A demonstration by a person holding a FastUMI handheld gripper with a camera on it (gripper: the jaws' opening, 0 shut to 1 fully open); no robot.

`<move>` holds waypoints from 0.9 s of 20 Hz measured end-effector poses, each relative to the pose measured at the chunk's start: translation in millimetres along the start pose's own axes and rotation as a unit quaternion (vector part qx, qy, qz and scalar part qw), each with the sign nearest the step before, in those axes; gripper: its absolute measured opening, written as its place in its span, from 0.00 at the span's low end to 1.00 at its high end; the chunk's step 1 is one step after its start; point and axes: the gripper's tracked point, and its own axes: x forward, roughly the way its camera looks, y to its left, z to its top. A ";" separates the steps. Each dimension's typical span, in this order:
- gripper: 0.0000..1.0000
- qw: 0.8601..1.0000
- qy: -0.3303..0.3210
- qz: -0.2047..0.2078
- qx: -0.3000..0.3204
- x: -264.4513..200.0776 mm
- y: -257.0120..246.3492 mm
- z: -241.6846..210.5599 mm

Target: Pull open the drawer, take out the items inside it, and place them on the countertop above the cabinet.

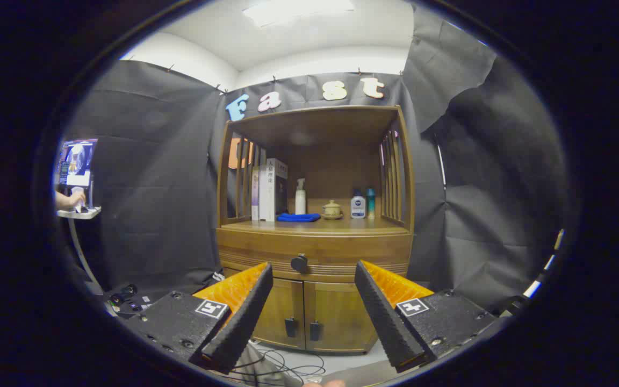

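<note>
One grab point matters right now: the small round dark knob (299, 263) centred on the closed wooden drawer front (315, 251) of the brown wooden cabinet (315, 301). Your claw (314, 309) is spread wide and holds nothing; the knob sits beyond the fingertips, roughly on the line between them, clearly apart from both.

Handling, as I judge it:
- Knob is rigid, small and probably smooth. Pinch it from both sides, square on, or the pads may slide off under pull.
- Drawer is stiff wood, likely some friction in the runners. Pull straight back and level; an angled pull could bind it.
- Contents are hidden while the drawer is shut, so weight and fragility can't be told yet.

The table (315, 227), meaning the wooden top above the drawer, is your drop zone. It already carries upright books (270, 189), a white spray bottle (300, 196), a folded blue cloth (299, 217), a small lidded ceramic pot (332, 209), a white-and-blue bottle (358, 205) and a slim teal bottle (371, 202), all set toward the back. The front strip looks free, so place items there. The pot looks breakable; keep your distance from it.

Two lower cabinet doors (309, 317) with dark handles sit below the drawer; not your target. Loose cables (288, 368) lie on the floor just in front.
</note>
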 end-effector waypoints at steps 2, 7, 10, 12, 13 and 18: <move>0.99 1.000 0.000 -0.001 -0.001 0.8 -0.8 -0.4; 0.99 1.000 0.000 0.000 -0.003 1.4 -0.8 -2.5; 0.99 1.000 -0.001 0.000 -0.003 0.7 -1.8 -3.0; 0.99 1.000 -0.001 0.000 -0.002 2.3 -0.8 -4.0; 0.99 1.000 -0.002 0.000 -0.002 2.0 -0.8 -3.7; 0.99 1.000 0.000 0.001 -0.006 2.5 -0.1 -6.8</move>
